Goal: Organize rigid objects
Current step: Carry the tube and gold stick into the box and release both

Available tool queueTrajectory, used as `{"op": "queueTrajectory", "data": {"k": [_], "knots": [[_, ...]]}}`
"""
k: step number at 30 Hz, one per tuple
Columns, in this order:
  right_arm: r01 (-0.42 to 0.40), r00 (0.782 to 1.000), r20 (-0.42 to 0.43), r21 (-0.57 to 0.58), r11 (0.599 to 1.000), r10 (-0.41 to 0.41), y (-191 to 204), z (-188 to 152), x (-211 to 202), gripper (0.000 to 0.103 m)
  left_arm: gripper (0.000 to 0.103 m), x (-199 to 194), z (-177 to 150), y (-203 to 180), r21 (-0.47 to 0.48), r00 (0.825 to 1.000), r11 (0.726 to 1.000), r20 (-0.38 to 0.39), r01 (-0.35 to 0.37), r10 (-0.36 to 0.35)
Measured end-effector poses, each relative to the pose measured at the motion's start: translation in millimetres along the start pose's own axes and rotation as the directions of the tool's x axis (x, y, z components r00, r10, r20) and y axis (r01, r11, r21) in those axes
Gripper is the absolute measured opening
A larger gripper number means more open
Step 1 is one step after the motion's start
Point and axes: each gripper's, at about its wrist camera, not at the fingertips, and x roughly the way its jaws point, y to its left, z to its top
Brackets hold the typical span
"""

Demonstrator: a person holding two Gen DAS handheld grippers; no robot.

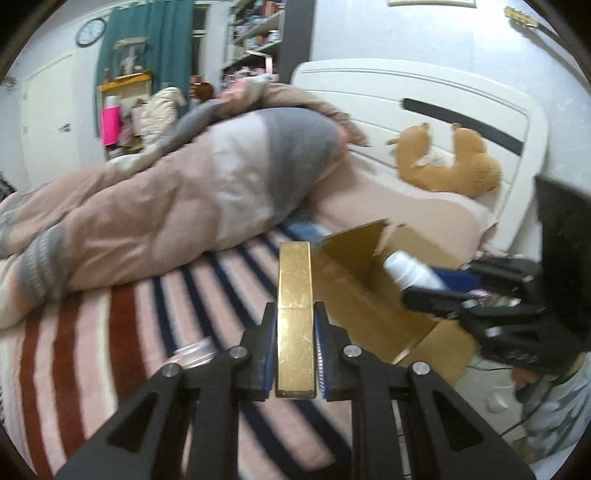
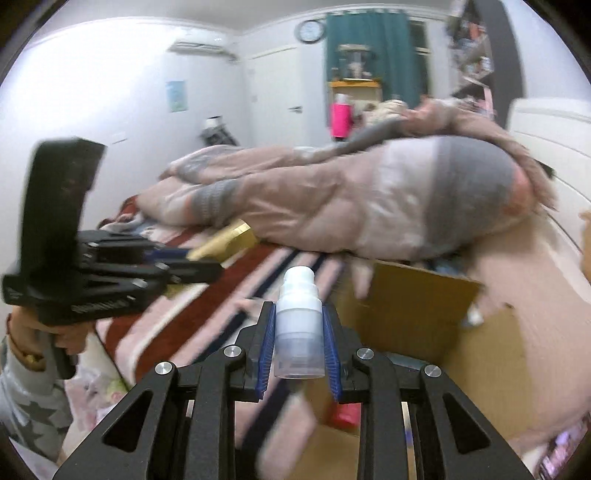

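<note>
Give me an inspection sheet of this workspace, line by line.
Surface: bed with striped blanket.
Job's things: gold box and white bottle, both held; open cardboard box at the bedside.
Clutter: rumpled duvet, plush toy, clear lid on the blanket.
Grippers: left gripper shut on gold box; right gripper shut on white bottle.
Cables: dark cable, low right in left view.
Surroundings: wall clock, green curtain, shelves.

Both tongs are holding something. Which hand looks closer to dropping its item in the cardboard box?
Probably the right: its bottle hangs beside the open cardboard box, while the left's gold case is over the striped blanket.
</note>
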Motion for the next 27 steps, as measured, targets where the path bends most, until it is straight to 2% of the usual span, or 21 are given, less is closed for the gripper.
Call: {"op": "queueTrajectory", "data": {"k": [5,9,14,20,27], "knots": [[0.075,0.996,-0.059,0.045,0.996,-0.072,-47,-22,3,0.02,0.015,35,20,-43,0.053,0.998,0.997,-0.042,0.052,-0.05],[0.116,0.989,-0.096,0.047,0.992,-0.111,-68,-40,10,0.02,0.015,60,28,-67,0.1,0.994,0.992,-0.092,0.073,-0.063],[0.101,0.987,-0.132,0.073,0.992,-0.091,-90,-58,21,0.021,0.015,84,29,-78,0.123,0.99,0.991,-0.138,0.056,-0.039],[0.073,0.99,-0.127,0.072,0.995,-0.064,-97,-63,23,0.029,0.015,104,27,-78,0.124,0.983,0.991,-0.183,0.054,-0.031],[0.055,0.992,-0.117,0.077,0.996,-0.046,-97,-62,22,0.032,0.018,102,30,-76,0.112,0.985,0.992,-0.171,0.051,-0.031]]}}
